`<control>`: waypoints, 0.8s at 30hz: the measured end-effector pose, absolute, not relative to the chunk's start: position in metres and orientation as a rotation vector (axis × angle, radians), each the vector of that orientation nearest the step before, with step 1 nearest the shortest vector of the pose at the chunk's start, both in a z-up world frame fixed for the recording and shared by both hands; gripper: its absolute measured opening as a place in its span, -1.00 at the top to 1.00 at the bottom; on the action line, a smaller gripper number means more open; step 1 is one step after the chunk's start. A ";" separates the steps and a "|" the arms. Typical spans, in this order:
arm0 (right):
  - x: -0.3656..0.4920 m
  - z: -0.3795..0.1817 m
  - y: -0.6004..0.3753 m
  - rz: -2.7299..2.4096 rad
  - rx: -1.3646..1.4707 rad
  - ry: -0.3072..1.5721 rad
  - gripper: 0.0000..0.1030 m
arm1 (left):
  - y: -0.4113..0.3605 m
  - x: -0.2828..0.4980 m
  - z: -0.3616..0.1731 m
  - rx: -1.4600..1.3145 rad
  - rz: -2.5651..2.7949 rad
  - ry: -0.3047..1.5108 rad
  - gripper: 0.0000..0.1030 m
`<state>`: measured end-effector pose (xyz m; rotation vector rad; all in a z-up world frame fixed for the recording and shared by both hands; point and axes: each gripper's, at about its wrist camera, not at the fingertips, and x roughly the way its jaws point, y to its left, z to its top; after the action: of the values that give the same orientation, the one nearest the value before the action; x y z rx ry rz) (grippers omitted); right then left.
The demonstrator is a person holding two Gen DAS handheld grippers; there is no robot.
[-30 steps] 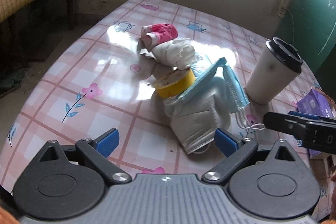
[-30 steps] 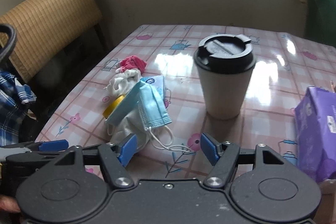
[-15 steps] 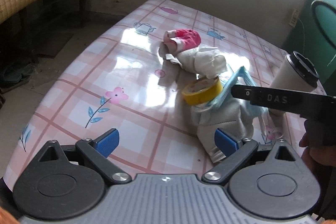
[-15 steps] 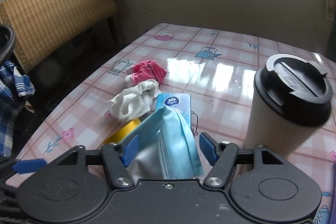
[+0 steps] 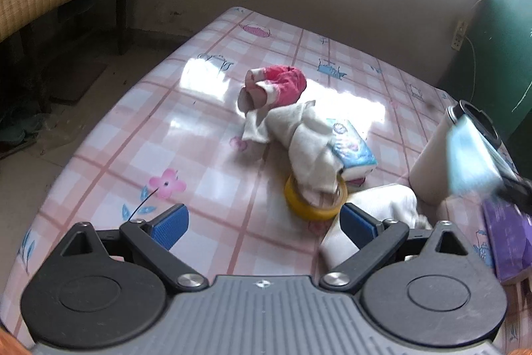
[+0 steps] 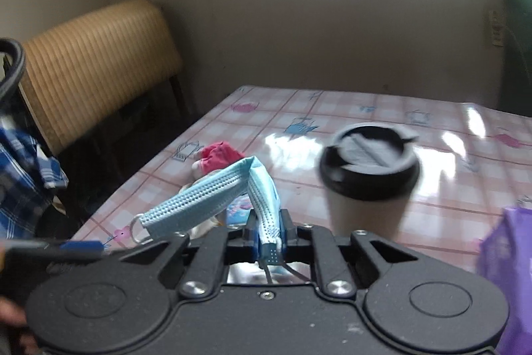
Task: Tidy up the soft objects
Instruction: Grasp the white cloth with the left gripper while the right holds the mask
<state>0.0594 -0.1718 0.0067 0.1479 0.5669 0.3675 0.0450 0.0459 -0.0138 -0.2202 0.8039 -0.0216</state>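
My right gripper (image 6: 268, 230) is shut on a folded light blue face mask (image 6: 212, 198), held up off the table; the same blue mask (image 5: 470, 160) shows blurred at the right of the left wrist view. My left gripper (image 5: 264, 223) is open above the near table edge with nothing between its blue pads. Ahead of it lie a yellow tape roll (image 5: 314, 203), a white cloth (image 5: 302, 138) draped over it, a red and pink sock (image 5: 277, 85), a small tissue pack (image 5: 350, 147) and a white respirator mask (image 5: 382, 208).
A paper cup with a black lid (image 6: 367, 175) stands on the pink checked tablecloth (image 5: 186, 128), right of the pile. A purple tissue box (image 6: 508, 262) sits at the right edge. A woven chair back (image 6: 96, 62) and a blue checked cloth (image 6: 23, 175) are off the table's left.
My right gripper reached over the pile, closed on the blue mask and lifted it away, uncovering the tissue pack and the white respirator. The left wrist view has drawn back a little.
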 end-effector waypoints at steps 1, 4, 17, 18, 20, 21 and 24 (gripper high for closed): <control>0.055 0.006 -0.175 0.367 0.142 0.568 0.72 | 0.044 0.049 -0.014 -0.222 -0.025 0.804 -0.95; 0.041 0.000 -0.182 0.353 0.112 0.572 0.72 | 0.039 0.063 -0.011 -0.215 -0.025 0.800 -0.95; 0.022 -0.010 -0.198 0.314 0.145 0.579 0.72 | 0.012 0.137 -0.025 -0.134 0.024 0.819 -0.92; 0.023 -0.010 -0.198 0.315 0.147 0.578 0.72 | 0.009 0.142 -0.027 -0.118 0.027 0.827 -0.87; 0.023 -0.010 -0.198 0.317 0.147 0.575 0.72 | 0.004 0.148 -0.031 -0.083 0.024 0.845 -0.28; 0.024 -0.010 -0.197 0.319 0.147 0.575 0.72 | 0.002 0.150 -0.035 -0.069 0.019 0.859 -0.07; 0.027 -0.011 -0.196 0.326 0.147 0.577 0.72 | 0.004 0.144 -0.037 -0.068 0.022 0.848 0.54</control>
<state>0.0269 -0.1958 -0.0109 0.1475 0.5768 0.3256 0.1439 0.0036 -0.0368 -0.0681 0.8483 0.0216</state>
